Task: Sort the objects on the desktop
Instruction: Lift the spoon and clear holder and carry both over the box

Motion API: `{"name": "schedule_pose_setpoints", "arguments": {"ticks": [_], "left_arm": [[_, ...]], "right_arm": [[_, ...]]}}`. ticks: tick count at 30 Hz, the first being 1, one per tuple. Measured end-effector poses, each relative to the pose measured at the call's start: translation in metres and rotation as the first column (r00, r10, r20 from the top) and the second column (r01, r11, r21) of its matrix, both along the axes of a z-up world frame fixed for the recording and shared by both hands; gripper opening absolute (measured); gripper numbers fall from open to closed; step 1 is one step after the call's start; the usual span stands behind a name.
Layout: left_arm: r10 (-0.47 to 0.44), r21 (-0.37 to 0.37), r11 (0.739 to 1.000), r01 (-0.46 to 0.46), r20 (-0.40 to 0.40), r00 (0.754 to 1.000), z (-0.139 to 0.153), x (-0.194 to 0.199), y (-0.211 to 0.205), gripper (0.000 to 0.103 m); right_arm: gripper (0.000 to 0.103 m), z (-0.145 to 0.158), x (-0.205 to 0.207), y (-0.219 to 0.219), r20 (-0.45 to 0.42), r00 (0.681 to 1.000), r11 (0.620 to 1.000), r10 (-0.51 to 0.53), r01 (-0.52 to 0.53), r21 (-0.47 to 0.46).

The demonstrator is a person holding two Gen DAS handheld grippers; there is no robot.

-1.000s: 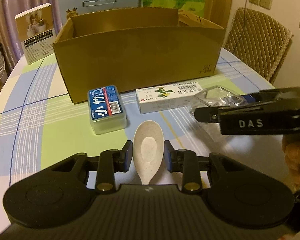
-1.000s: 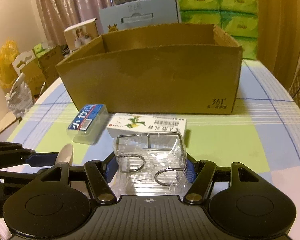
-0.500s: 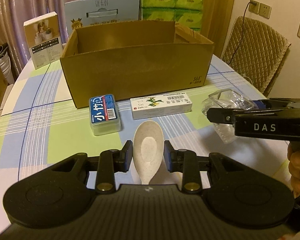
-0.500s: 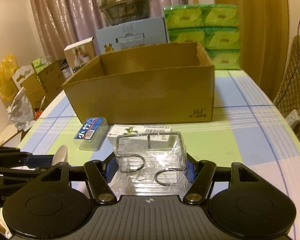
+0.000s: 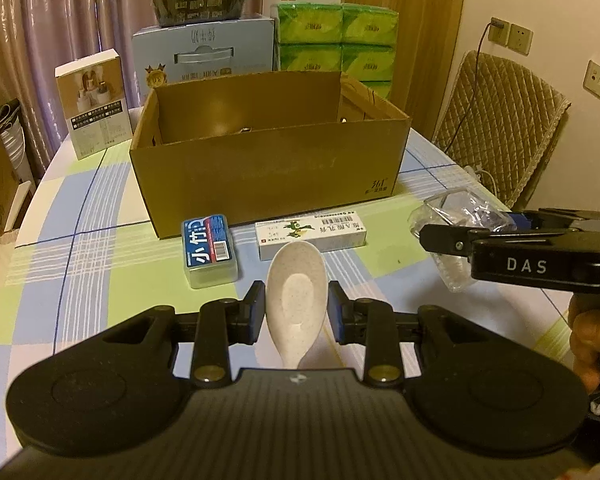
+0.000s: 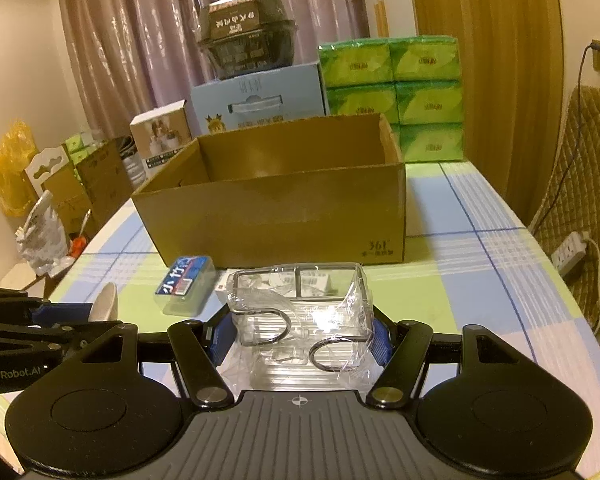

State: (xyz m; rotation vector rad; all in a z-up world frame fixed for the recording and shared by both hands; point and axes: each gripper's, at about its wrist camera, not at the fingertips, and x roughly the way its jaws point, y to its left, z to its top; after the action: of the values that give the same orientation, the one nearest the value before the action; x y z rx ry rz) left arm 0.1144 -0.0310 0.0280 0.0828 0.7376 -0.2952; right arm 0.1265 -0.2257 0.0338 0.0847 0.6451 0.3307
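Note:
My left gripper [image 5: 297,309] is shut on a pale speckled spoon [image 5: 296,300], held above the table with its bowl pointing forward. My right gripper [image 6: 300,336] is shut on a clear plastic pack with wire hooks [image 6: 300,316]; the same pack [image 5: 456,224] shows at the right of the left wrist view. Ahead stands an open brown cardboard box [image 5: 268,172], also in the right wrist view [image 6: 276,216]. In front of it lie a blue-labelled clear case [image 5: 209,250] [image 6: 186,288] and a white medicine carton [image 5: 312,234].
Behind the cardboard box stand a white product box [image 5: 94,104], a pale blue carton [image 5: 204,56] with a dark container on top, and stacked green tissue packs [image 5: 336,44]. A padded chair [image 5: 500,128] is at the right. A hand [image 5: 592,340] holds the right gripper.
Both grippers have risen and drawn back from the cardboard box, carrying the spoon and the clear pack; the box interior now shows more.

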Motion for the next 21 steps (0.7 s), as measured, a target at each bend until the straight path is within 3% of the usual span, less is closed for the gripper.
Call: {"name": "schedule_pose_setpoints", "arguments": {"ticks": [21], "left_arm": [[0.005, -0.014, 1.000, -0.005, 0.016, 1.000, 0.024, 0.015, 0.004, 0.027]], "right_arm": [[0.063, 0.015, 0.011, 0.008, 0.013, 1.000, 1.000, 0.022, -0.021, -0.021]]}}
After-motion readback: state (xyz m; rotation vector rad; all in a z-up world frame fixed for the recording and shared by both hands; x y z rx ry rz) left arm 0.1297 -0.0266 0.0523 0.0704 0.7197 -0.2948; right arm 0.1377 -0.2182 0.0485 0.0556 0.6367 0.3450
